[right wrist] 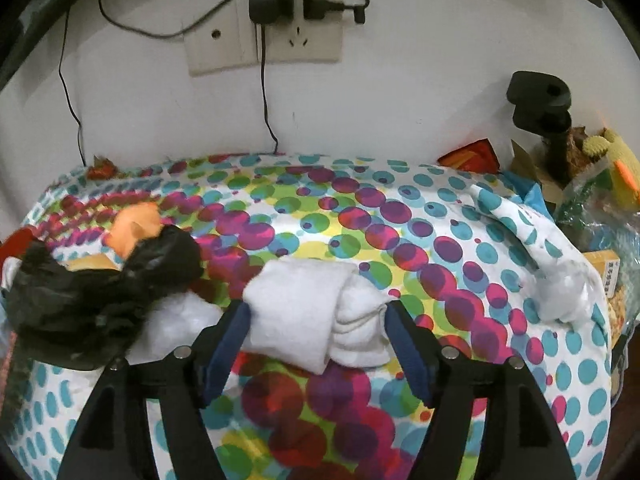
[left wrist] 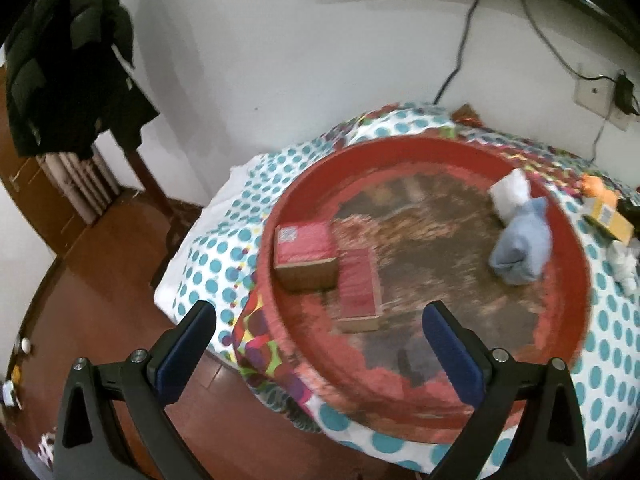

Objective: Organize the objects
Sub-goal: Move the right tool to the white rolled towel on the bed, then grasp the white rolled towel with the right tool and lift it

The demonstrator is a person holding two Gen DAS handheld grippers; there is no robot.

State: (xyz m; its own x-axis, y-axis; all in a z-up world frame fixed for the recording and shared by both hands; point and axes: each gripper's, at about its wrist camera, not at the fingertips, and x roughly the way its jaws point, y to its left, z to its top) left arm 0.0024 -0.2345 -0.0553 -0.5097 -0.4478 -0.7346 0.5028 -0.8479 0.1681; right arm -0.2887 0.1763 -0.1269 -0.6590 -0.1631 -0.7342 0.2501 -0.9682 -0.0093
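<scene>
Left wrist view: my left gripper [left wrist: 320,320] hangs with its jaws spread wide and nothing between them, above the near rim of the round red tray [left wrist: 280,216]. The tray serves as landmark. It lies on the dotted cloth [left wrist: 224,248], and its left rim comes close to the cloth's edge, beyond which the wooden floor [left wrist: 100,280] lies open. Inside the tray, two red boxes [left wrist: 306,254] lie touching each other by the left rim; a blue sock roll [left wrist: 520,248] and a white bundle [left wrist: 510,192] sit by the right rim. The tray's middle and near part stay bare. Outside the right rim a yellow box [left wrist: 608,220] rests on the cloth.

Right wrist view: my right gripper [right wrist: 318,320] stands wide open astride a rolled white sock [right wrist: 312,312]; the blue pads flank its two ends, and I cannot tell whether they touch it. The sock rests on the cloth to the right of the tray, of which only a red sliver [right wrist: 16,240] shows at the far left. Toward the tray, a black plastic bag [right wrist: 100,280] lies just beside the sock. Away from the tray the cloth is open up to a raised fold [right wrist: 532,248].
</scene>
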